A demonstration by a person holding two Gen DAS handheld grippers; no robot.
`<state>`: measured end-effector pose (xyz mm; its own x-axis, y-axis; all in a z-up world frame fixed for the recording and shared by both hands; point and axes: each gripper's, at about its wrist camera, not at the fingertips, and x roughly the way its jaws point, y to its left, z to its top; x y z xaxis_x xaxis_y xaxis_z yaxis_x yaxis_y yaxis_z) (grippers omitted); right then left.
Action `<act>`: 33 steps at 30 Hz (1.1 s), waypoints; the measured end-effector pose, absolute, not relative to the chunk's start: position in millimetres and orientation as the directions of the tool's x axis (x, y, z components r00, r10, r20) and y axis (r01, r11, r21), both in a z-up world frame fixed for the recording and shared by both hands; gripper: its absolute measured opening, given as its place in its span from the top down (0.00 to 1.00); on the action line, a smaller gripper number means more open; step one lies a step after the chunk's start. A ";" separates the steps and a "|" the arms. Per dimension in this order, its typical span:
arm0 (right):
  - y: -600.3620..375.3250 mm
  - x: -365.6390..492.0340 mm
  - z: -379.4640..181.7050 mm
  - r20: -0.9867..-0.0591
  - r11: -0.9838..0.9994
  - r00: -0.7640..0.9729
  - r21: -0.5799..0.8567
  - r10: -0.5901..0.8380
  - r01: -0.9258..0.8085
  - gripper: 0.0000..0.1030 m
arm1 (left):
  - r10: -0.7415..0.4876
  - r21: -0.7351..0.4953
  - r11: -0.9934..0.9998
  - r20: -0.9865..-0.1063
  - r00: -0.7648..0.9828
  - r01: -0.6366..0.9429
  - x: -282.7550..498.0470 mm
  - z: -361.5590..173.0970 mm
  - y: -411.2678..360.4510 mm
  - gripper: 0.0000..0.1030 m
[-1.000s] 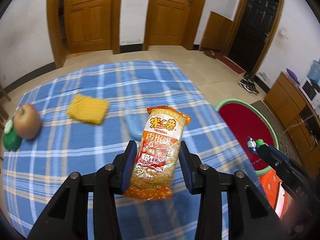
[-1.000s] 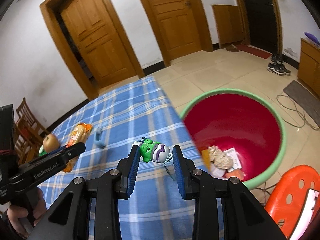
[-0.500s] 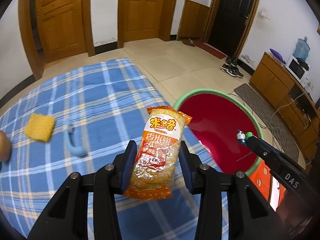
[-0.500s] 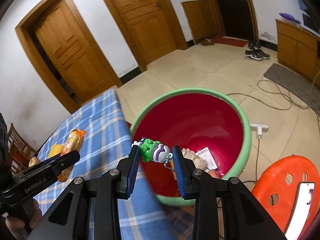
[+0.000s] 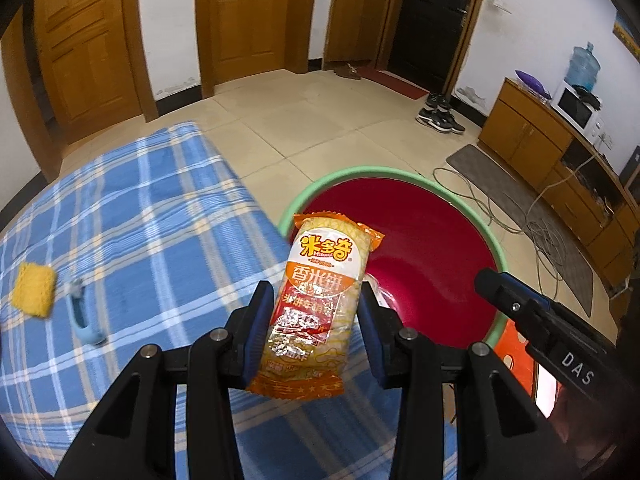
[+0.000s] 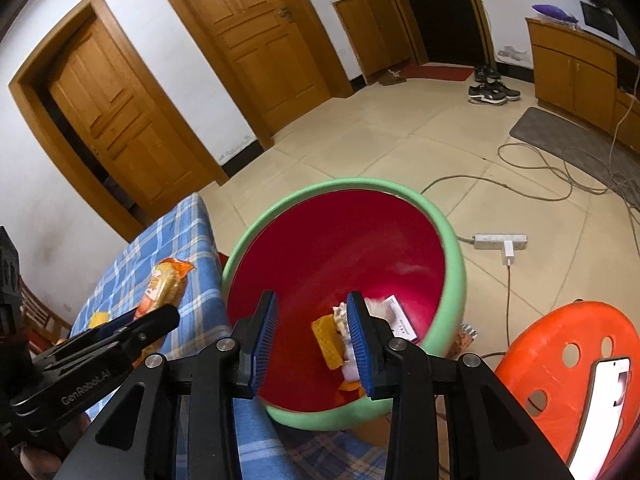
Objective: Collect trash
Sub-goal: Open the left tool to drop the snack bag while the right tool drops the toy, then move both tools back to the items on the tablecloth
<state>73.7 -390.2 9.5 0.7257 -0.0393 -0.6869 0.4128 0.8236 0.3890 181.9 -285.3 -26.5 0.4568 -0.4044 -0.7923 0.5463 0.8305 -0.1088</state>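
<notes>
Snack pack (image 5: 318, 304), clamped at mid-length in left gripper (image 5: 316, 336), hangs near the basin (image 5: 494, 246) rim: light, crinkly, slippery (squeeze flat sides). Right gripper (image 6: 312, 338) is released, empty, over the basin.

Glossy plastic snack wrapper (image 5: 320, 304)

Soft, even indoor light is filling both views, leaving the white walls and pale floor tiles bright and casting only faint shadows. The fisheye lenses are bending the wooden doors (image 6: 256, 36) into curves and darkening the corners. Motion blur is smearing the checked cloth (image 5: 120, 216) and the basin rim (image 6: 452, 240), while glare is glinting off the snack packet (image 5: 316, 300) wrapper
</notes>
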 end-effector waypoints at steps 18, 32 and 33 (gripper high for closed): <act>-400.4 64.8 7.6 -0.689 0.806 0.724 0.402 -0.046 0.434 0.65 | -0.417 -0.100 0.817 -0.783 0.462 0.567 181.3 -28.1 -306.6 0.45; -388.0 64.1 17.2 -0.678 0.816 0.734 0.400 -0.043 0.417 0.61 | -0.390 -0.106 0.854 -0.776 0.495 0.509 180.0 -21.0 -271.8 0.45; -385.3 64.1 19.3 -0.676 0.818 0.736 0.398 -0.044 0.414 0.61 | -0.389 -0.107 0.857 -0.776 0.496 0.504 180.7 -20.8 -269.1 0.45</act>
<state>64.1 -385.3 19.3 0.7359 -0.0436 -0.6757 0.4143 0.8183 0.3984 180.7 -269.1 -20.8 0.4963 -0.3886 -0.7763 0.5038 0.8571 -0.1070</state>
